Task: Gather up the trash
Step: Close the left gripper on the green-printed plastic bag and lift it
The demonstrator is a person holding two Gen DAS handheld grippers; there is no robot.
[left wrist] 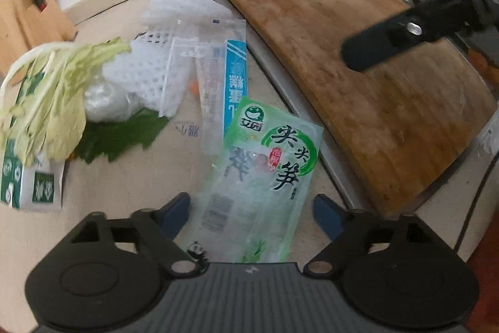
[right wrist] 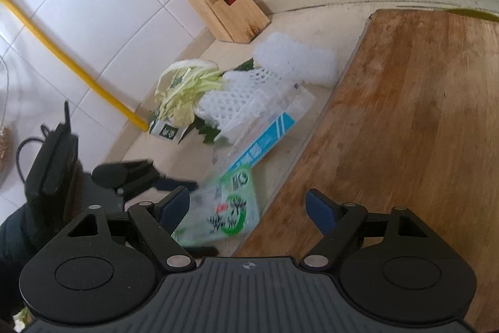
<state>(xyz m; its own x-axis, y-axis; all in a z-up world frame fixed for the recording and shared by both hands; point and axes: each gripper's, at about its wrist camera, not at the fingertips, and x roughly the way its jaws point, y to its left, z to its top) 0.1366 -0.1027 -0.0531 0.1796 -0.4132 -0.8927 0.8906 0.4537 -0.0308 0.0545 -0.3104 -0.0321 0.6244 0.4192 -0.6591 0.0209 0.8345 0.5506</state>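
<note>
My left tool (left wrist: 251, 209) gapes wide over the green printed plastic pouch (left wrist: 265, 177) lying at six o'clock on the beige table (left wrist: 131, 186); the right tool (right wrist: 248, 209) is wide, empty. Flat film may slip my pads.

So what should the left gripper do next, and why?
Probably ease the left gripper down and close on the green bamboo-shoot packet: its jaws stand open astride the packet's near end, pads not yet pressing, and the packet lies flat on the counter.
</note>
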